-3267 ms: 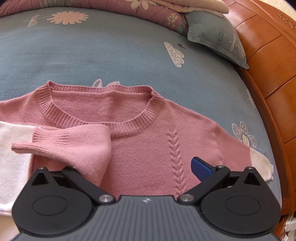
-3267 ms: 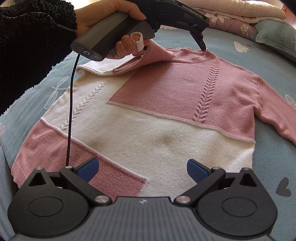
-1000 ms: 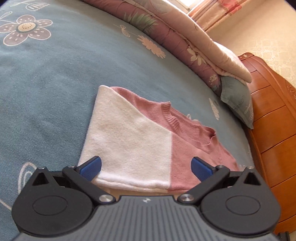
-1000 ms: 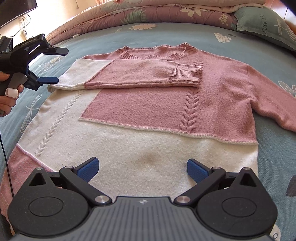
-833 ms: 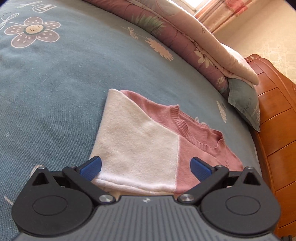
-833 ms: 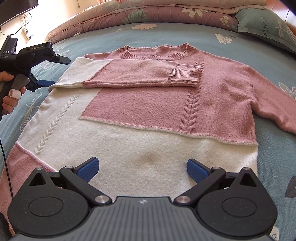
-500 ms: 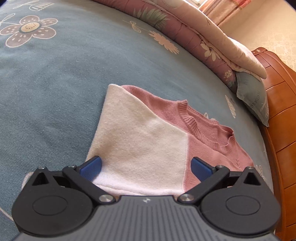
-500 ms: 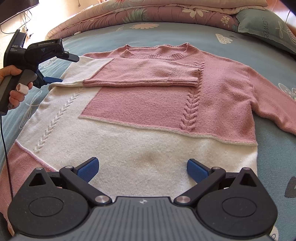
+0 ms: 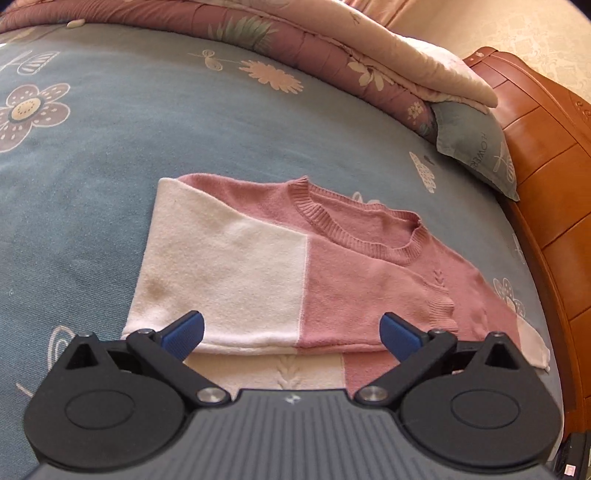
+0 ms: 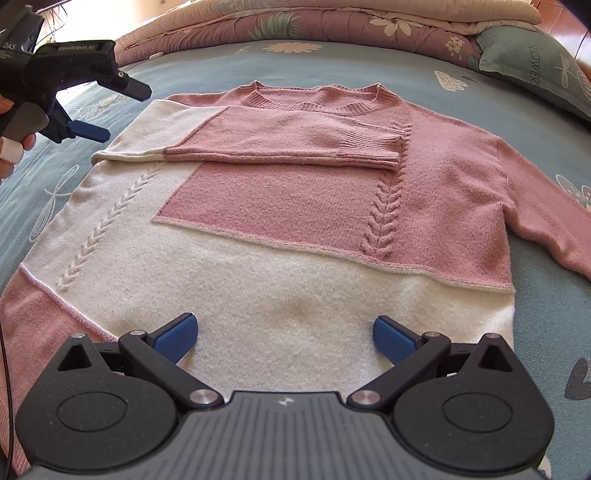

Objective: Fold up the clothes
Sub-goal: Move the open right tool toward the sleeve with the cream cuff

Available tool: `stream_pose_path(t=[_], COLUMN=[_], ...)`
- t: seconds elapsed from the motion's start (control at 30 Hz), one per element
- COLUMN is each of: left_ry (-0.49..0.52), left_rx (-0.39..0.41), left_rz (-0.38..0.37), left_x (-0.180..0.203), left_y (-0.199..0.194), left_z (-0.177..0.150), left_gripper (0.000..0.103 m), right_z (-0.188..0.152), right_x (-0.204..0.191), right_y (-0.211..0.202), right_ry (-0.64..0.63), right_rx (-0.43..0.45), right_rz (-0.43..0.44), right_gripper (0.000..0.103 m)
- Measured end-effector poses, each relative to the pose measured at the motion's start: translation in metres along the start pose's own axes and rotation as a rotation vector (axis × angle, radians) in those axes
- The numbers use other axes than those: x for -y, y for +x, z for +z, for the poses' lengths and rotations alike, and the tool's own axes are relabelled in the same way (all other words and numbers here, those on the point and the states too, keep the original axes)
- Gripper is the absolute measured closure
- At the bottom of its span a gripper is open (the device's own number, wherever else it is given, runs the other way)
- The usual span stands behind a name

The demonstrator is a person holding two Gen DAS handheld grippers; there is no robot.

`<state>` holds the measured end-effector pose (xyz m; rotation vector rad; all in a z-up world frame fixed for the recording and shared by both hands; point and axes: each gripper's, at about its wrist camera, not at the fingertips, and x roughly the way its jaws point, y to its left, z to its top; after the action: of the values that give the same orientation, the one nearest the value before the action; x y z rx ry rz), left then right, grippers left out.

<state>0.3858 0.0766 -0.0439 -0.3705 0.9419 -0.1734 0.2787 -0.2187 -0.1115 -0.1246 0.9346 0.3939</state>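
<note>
- Sweater [image 10: 295,221] flat on bed [image 10: 388,66], ahead of both tongs; one sleeve [image 10: 280,142] lies folded across chest.
- Left gripper [image 9: 291,332] spread, empty, just off the folded shoulder.
- Right gripper [image 10: 284,338] spread, empty, over hem.
- Other sleeve [image 10: 546,221] lies out sideways; pinch near cuff, lay flat across, avoid bunching.

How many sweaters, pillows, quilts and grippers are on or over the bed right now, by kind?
Sweater: 1
Pillow: 1
Folded quilt: 1
Grippers: 2, the left gripper and the right gripper
Total: 5
</note>
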Motion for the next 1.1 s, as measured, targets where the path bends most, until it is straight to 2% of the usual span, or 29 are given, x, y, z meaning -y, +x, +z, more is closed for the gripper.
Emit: stream_pose_path(t=[0.1,0.33,0.4,0.5,0.67,0.8,0.97,1.1], left_ry=[0.102,0.198,0.198,0.24,0.331,0.401,0.376,0.364], left_rx=[0.021,-0.033,-0.06,-0.064,-0.025,0.005,0.001,0.003], left_rz=[0.035,0.056,0.128,0.192,0.183,0.176,0.158,0.069], left_x=[0.031,0.038,0.029,0.019,0.016,0.014,0.014,0.021], left_y=[-0.036,-0.024,-0.002,0.017,0.017,0.017,0.012,0.0], left_z=[-0.013,-0.062,-0.076,-0.093,-0.106,-0.117,-0.116,-0.12], left_gripper=[0.002,0.001,0.001,0.001,0.001,0.001,0.001,0.001], right_z=[-0.003,-0.004,-0.004,-0.003,-0.005,-0.011,-0.035,-0.066], right_x=[-0.004,-0.006,-0.006,-0.007,-0.007,-0.011,-0.019,-0.031], right_y=[0.002,0.002,0.002,0.003,0.002,-0.006,-0.033,-0.044], right_ry=[-0.023,-0.022,-0.022,-0.022,-0.035,0.0,0.122,0.15], right_rx=[0.008,0.024,0.023,0.02,0.035,0.03,0.043,0.042], right_rz=[-0.026,-0.041,-0.043,-0.045,-0.048,-0.084,-0.134,-0.187], right_gripper=[0.0,0.0,0.0,0.0,0.0,0.0,0.0,0.0])
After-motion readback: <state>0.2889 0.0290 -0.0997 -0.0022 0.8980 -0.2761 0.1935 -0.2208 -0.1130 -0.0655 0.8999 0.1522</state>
